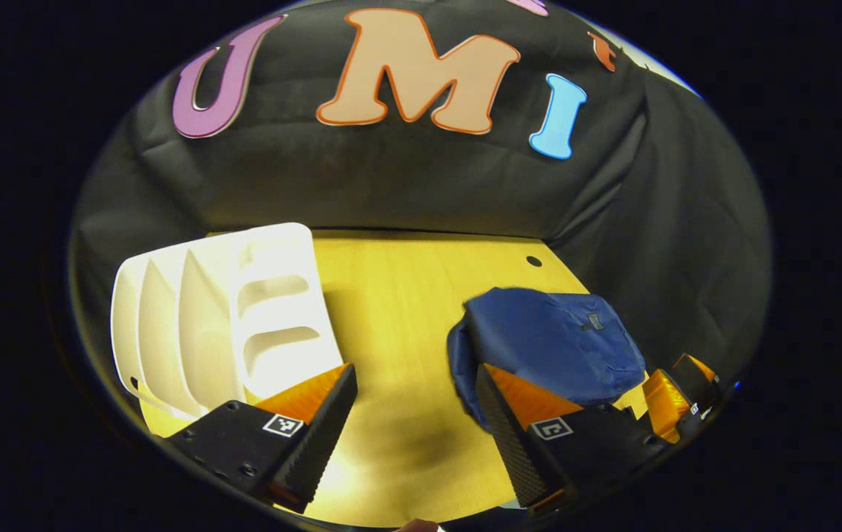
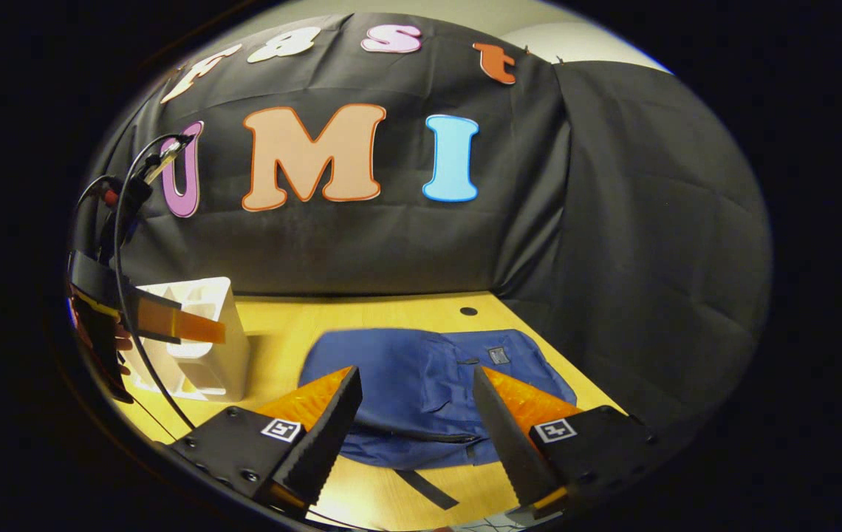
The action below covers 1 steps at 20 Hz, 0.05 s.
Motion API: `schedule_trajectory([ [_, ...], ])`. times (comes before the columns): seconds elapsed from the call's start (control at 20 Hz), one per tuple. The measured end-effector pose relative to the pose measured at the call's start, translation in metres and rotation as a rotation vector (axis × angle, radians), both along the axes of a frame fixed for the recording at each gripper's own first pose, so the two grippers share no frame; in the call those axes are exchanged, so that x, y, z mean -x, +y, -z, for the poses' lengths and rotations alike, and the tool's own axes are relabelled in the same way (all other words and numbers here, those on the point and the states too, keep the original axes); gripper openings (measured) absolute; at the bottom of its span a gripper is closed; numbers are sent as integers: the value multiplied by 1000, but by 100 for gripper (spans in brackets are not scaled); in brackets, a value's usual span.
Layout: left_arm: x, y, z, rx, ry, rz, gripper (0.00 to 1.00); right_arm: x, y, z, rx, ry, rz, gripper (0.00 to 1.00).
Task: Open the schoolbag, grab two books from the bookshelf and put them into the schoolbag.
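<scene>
A blue schoolbag [image 2: 421, 384] lies flat on the yellow table [image 2: 281, 325], and its zipper looks closed. My right gripper [image 2: 415, 373] hovers open just above the bag's near edge, with nothing between its fingers. A white bookshelf [image 1: 221, 318] with upright dividers stands at the left, and its slots look bare. My left gripper [image 1: 415, 373] is open over bare tabletop, between the bookshelf and the schoolbag [image 1: 550, 343]. In the right gripper view the left gripper [image 2: 192, 327] is in front of the bookshelf [image 2: 203, 355]. In the left gripper view the right gripper [image 1: 676, 399] sits beyond the bag's right side.
Black cloth walls close off the back and right of the table [image 1: 406, 295]. There is a small round hole [image 2: 468, 311] in the tabletop behind the bag. A black strap [image 2: 425, 488] trails from the bag toward the near edge. A cable [image 2: 122, 222] loops above the left gripper.
</scene>
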State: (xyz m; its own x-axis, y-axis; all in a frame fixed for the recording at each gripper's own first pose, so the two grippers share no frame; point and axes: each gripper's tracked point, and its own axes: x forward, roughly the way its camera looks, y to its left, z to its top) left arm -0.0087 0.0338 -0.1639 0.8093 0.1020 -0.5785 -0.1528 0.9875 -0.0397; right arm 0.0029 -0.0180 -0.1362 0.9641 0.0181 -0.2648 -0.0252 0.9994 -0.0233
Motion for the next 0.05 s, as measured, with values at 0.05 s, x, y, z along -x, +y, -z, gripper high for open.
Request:
schedule_trajectory([
  [0.05,6,6,-3,2,-8,-4,95,6,1,-2,-3,-9,14,98],
])
